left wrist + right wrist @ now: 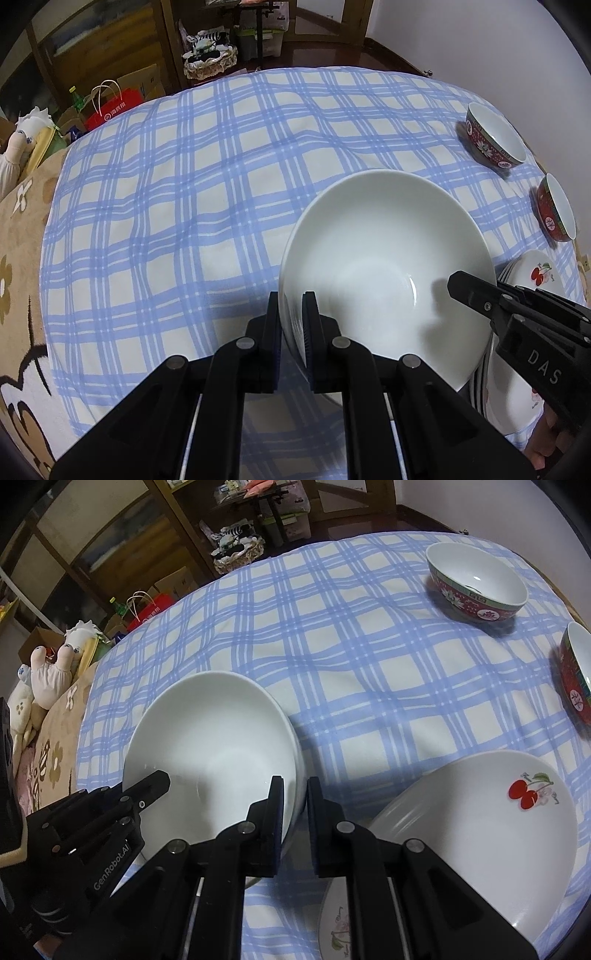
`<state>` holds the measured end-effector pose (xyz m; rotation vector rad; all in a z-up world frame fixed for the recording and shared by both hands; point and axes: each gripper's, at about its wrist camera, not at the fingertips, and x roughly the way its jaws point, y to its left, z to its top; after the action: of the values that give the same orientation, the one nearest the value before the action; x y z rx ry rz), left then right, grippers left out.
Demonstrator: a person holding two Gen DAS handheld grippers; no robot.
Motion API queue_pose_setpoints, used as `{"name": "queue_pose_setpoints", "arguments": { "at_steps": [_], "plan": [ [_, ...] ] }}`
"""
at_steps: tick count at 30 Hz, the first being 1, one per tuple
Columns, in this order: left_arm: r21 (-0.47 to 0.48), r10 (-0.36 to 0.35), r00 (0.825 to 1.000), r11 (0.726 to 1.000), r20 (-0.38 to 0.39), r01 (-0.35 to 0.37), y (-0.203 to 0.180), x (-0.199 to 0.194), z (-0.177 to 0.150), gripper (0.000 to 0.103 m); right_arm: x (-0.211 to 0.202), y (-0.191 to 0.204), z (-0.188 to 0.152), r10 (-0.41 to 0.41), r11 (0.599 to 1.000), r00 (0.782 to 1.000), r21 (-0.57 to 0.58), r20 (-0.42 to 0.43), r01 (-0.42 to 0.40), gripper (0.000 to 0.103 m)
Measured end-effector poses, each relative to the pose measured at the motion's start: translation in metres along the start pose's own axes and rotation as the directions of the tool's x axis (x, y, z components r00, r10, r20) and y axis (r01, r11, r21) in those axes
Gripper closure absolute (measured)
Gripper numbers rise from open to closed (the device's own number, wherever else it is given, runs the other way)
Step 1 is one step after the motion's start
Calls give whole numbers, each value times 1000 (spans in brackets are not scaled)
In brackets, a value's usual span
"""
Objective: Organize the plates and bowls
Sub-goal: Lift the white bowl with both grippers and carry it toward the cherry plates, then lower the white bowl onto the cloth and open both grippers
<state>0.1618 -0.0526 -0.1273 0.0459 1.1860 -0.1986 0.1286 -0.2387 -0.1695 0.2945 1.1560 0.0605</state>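
A large plain white bowl point(388, 266) point(214, 738) is held over the blue checked tablecloth point(184, 206). My left gripper point(292, 321) is shut on its left rim. My right gripper point(295, 808) is shut on its right rim; it also shows in the left wrist view point(480, 299). A stack of cherry-print plates point(480, 834) point(532, 273) lies to the right of the bowl. Two red patterned bowls stand further right: one far point(476, 583) point(495, 136), one near point(576, 672) point(556, 208).
Another cherry-print plate point(336, 923) lies under my right gripper at the table's front. A beige flowered cloth point(22, 229) covers the table's left edge. Shelves, a basket point(210, 61), bags and boxes stand beyond the table's far side.
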Motion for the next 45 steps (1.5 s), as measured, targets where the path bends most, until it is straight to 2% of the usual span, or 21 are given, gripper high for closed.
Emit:
{"name": "queue_pose_setpoints", "arguments": {
  "at_steps": [16, 25, 30, 38, 42, 43, 45],
  "plan": [
    [6, 0, 1000, 1000, -4, 0, 0, -2, 0, 91, -5, 3, 4, -13, 1000, 1000, -10, 15, 13, 90],
    [-5, -5, 1000, 1000, 18, 5, 2, -9, -2, 90, -15, -1, 5, -2, 1000, 999, 4, 39, 2, 90],
    [21, 34, 998, 999, 43, -35, -3, -15, -3, 89, -20, -3, 4, -4, 1000, 999, 18, 51, 3, 90],
    [-5, -5, 999, 1000, 47, 5, -3, -34, -2, 85, -53, -8, 5, -17, 999, 991, 36, 129, 12, 90],
    [13, 29, 997, 999, 74, -30, -8, -50, -5, 80, -71, -17, 6, -24, 998, 989, 59, 147, 16, 90],
    [21, 34, 996, 999, 82, -35, -9, -54, -5, 78, -76, -20, 7, -28, 998, 988, 66, 154, 18, 88],
    [30, 35, 995, 999, 95, -38, -13, -63, -2, 72, -96, -31, 9, -47, 995, 979, 95, 199, 28, 78]
  ]
}}
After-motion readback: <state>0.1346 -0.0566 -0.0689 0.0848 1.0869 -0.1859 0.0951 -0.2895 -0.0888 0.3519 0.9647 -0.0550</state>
